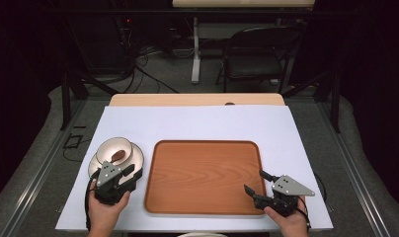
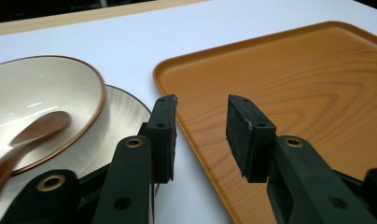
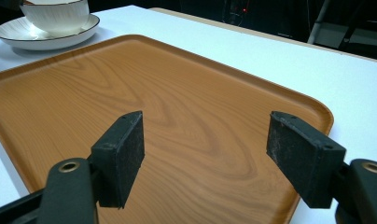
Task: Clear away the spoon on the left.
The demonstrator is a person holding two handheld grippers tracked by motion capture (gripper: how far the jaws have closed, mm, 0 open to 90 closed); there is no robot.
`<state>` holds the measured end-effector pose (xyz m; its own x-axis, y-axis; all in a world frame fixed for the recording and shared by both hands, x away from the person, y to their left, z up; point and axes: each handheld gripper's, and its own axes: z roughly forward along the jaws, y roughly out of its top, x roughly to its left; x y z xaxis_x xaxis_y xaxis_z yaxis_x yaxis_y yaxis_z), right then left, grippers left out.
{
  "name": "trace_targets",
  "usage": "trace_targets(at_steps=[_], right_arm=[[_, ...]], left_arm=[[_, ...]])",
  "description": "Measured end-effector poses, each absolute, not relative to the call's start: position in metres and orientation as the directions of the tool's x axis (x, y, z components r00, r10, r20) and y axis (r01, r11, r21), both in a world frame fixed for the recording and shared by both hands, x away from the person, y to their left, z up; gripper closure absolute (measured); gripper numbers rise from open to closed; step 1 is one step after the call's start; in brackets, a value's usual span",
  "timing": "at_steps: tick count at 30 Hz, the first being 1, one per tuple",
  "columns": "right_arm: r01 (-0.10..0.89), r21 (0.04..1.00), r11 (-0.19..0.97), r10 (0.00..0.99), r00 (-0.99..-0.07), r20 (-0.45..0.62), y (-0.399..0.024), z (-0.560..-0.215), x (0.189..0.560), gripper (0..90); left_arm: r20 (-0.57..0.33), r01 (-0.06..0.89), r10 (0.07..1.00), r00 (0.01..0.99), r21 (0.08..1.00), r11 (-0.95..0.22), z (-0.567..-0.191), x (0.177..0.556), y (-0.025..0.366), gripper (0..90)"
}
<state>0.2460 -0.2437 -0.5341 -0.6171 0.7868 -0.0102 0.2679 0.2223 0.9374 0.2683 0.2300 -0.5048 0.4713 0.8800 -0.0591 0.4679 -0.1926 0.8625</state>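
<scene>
Nearest the person, at the table's front edge, the left gripper (image 1: 122, 174) sits in the left hand (image 1: 104, 210) with its jaws parted and nothing between them; in the left gripper view one jaw stands over the rim of the plate (image 2: 126, 122) and the other over the near left edge of the wooden tray (image 2: 289, 88), the gap between them spanning the strip of white table cover (image 2: 186, 196). On the other side, the right gripper (image 1: 257, 183) in the right hand (image 1: 289, 221) hovers at the tray's near right corner, jaws spread wide and holding nothing. The tray (image 1: 202, 175) lies flat in the middle of the cover with nothing in it. Just left of it, close but apart, the plate (image 1: 138, 157) carries a cream bowl (image 1: 114, 148) with a brown rim, and a wooden spoon (image 1: 117, 156) rests inside the bowl. The left gripper view shows the spoon's (image 2: 35, 133) handle leaning out over the bowl's (image 2: 51, 88) near edge, a detail too small to read from above. The right gripper view shows the bowl (image 3: 56, 16) from the side, ribbed on its outer wall, seated on the plate (image 3: 46, 39) beyond the tray's (image 3: 177, 107) far corner. The high view alone takes in the folding chair (image 1: 259, 54) and cables on the floor beyond the table.
</scene>
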Motion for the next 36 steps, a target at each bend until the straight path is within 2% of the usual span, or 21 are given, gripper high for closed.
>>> trace_targets(at_steps=[6, 8, 16, 17, 25, 29, 36], right_arm=[[0.281, 0.936, 0.211, 0.790, -0.613, 0.006, -0.244, -0.535, 0.246, 27.2], [0.289, 0.933, 0.215, 0.787, -0.616, 0.010, -0.243, -0.536, 0.247, 27.2], [0.286, 0.932, 0.223, 0.781, -0.625, 0.005, -0.242, -0.536, 0.247, 27.2], [0.289, 0.932, 0.218, 0.782, -0.624, 0.010, -0.242, -0.536, 0.247, 27.2], [0.289, 0.932, 0.216, 0.781, -0.624, 0.013, -0.241, -0.536, 0.247, 27.2], [0.290, 0.932, 0.218, 0.781, -0.625, 0.012, -0.241, -0.537, 0.247, 27.2], [0.295, 0.931, 0.213, 0.782, -0.623, 0.018, -0.241, -0.537, 0.247, 27.2]], left_arm=[[-0.070, 0.499, 0.896, 0.439, 0.848, -0.178, -0.502, 0.268, 0.236, 53.4], [-0.069, 0.503, 0.902, 0.427, 0.846, -0.174, -0.501, 0.267, 0.237, 53.3], [-0.053, 0.523, 0.922, 0.384, 0.835, -0.170, -0.496, 0.263, 0.252, 63.3], [-0.043, 0.522, 0.930, 0.364, 0.837, -0.165, -0.495, 0.261, 0.256, 69.7], [-0.029, 0.531, 0.958, 0.287, 0.837, -0.134, -0.496, 0.255, 0.269, 86.1], [-0.038, 0.541, 0.962, 0.272, 0.833, -0.120, -0.497, 0.254, 0.276, 89.6], [-0.032, 0.545, 0.969, 0.244, 0.831, -0.110, -0.499, 0.253, 0.285, 90.0]])
